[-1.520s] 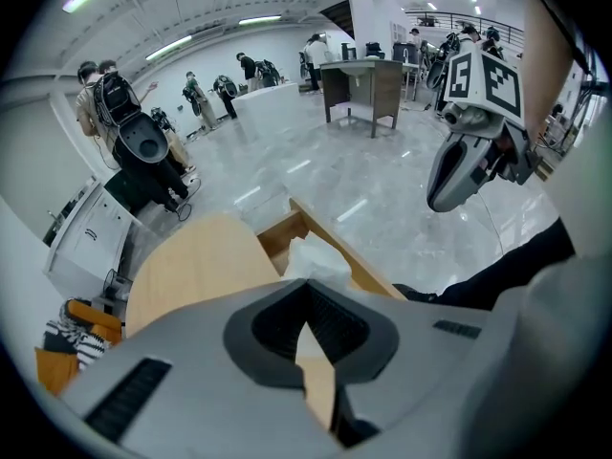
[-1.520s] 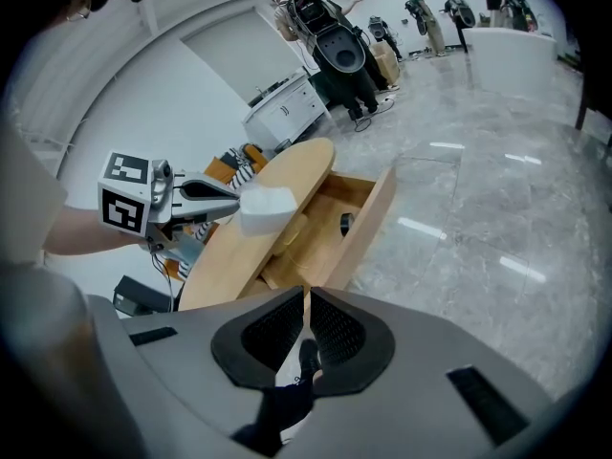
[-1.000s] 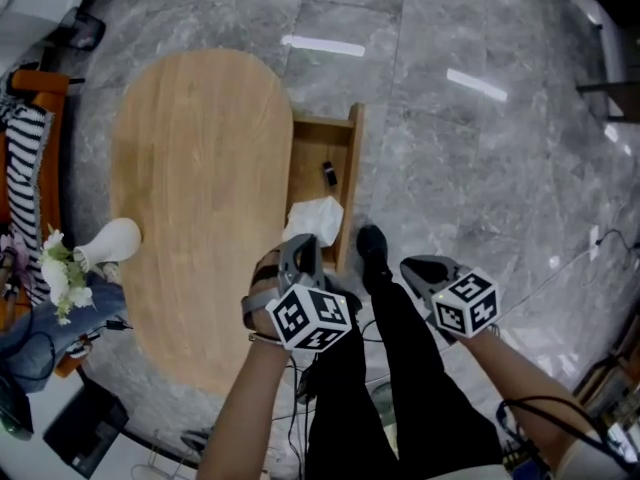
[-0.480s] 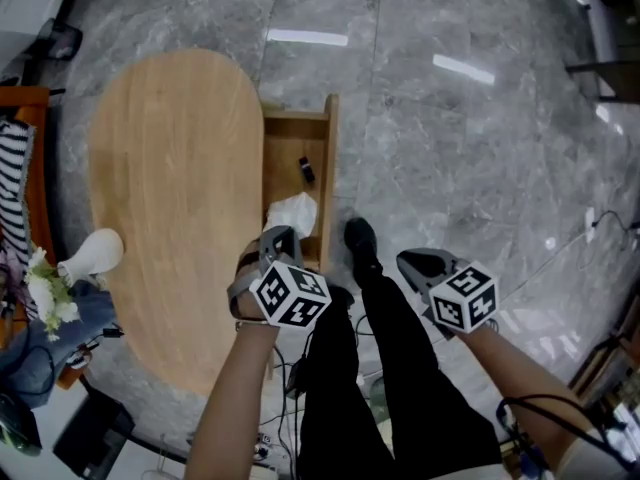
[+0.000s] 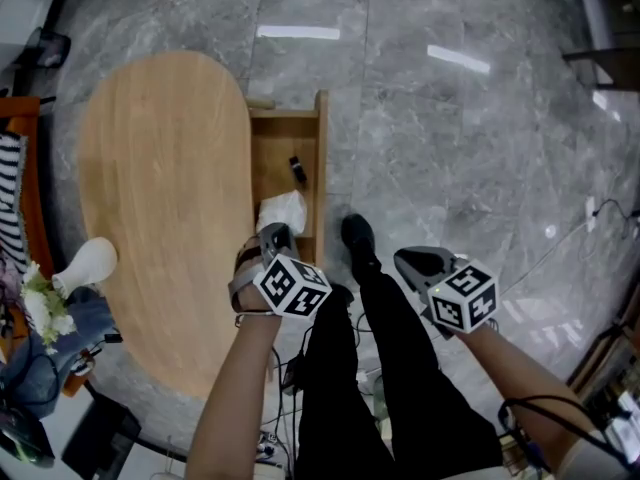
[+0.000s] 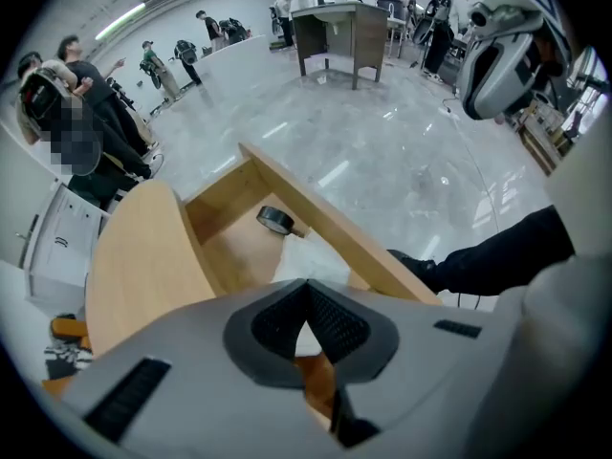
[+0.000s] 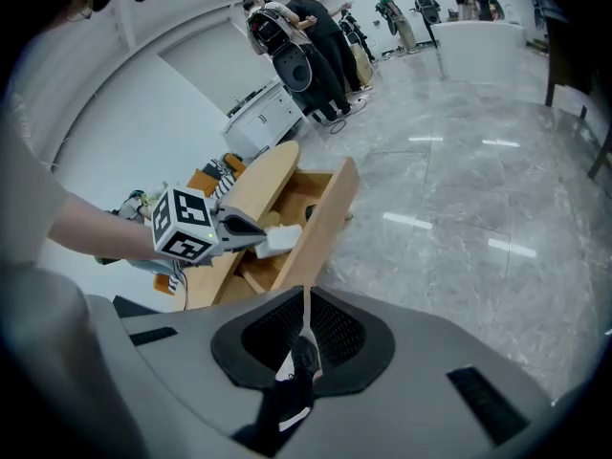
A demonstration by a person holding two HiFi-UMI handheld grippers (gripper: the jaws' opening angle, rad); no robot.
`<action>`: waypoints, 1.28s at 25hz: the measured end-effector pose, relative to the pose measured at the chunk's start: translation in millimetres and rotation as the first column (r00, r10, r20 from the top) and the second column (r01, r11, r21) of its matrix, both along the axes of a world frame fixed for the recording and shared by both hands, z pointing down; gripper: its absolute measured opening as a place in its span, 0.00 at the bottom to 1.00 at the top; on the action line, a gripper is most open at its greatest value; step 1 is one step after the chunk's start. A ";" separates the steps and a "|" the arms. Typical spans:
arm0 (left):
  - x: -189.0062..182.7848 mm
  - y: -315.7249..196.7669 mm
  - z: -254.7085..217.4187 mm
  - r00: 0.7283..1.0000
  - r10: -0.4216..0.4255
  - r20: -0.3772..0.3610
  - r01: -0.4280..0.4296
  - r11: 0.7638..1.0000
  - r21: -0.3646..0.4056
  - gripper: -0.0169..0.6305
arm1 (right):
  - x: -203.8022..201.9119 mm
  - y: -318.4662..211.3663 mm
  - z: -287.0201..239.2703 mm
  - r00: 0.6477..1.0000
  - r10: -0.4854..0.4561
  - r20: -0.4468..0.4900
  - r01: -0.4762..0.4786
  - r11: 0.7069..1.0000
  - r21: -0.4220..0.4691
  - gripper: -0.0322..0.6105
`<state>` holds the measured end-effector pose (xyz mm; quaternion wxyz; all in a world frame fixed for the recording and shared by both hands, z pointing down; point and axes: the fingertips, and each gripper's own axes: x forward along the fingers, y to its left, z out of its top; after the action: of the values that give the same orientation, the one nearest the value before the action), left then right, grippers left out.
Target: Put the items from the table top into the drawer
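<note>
Seen from above, a person stands beside an oval wooden worktop (image 5: 160,188) with a drawer (image 5: 321,168) pulled open from its long side; the left tongs (image 5: 272,233) point steeply down over the near end of the drawer, their tips pressed together and pinching a white cloth (image 5: 283,211); whether the cloth touches the drawer's bottom cannot be told; farther back in the drawer lies a roll of black tape (image 5: 296,168), apart from the cloth; the right tongs (image 5: 408,259) are off to the side over the grey marble floor (image 5: 450,148), pressed together with nothing between them, beside the person's black shoe (image 5: 357,238); a white vase (image 5: 88,265) with flowers stands at the worktop's far edge, well apart from the drawer.
</note>
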<state>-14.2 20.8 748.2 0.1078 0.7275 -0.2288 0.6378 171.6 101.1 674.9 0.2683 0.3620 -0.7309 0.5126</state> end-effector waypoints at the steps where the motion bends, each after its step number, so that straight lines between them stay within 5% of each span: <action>1: 4.4 2.4 2.8 1.000 0.000 -0.013 -0.001 1.000 -0.010 0.03 | 0.1 -0.9 1.2 1.000 0.004 0.001 -0.004 1.000 0.000 0.12; 18: -9.2 41.6 2.1 0.993 -0.107 -0.045 0.101 0.988 -0.118 0.10 | -22.3 0.9 -5.7 0.999 -0.043 0.014 0.043 0.999 0.001 0.12; 32: -28.3 72.8 -33.3 0.960 -0.276 -0.046 0.266 0.951 -0.156 0.06 | -29.3 -11.3 -29.5 0.995 -0.097 0.015 0.096 0.995 0.026 0.12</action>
<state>-42.6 93.7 714.9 0.2560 0.7003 -0.2747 0.6072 142.3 89.7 645.4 0.2821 0.3254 -0.7562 0.4926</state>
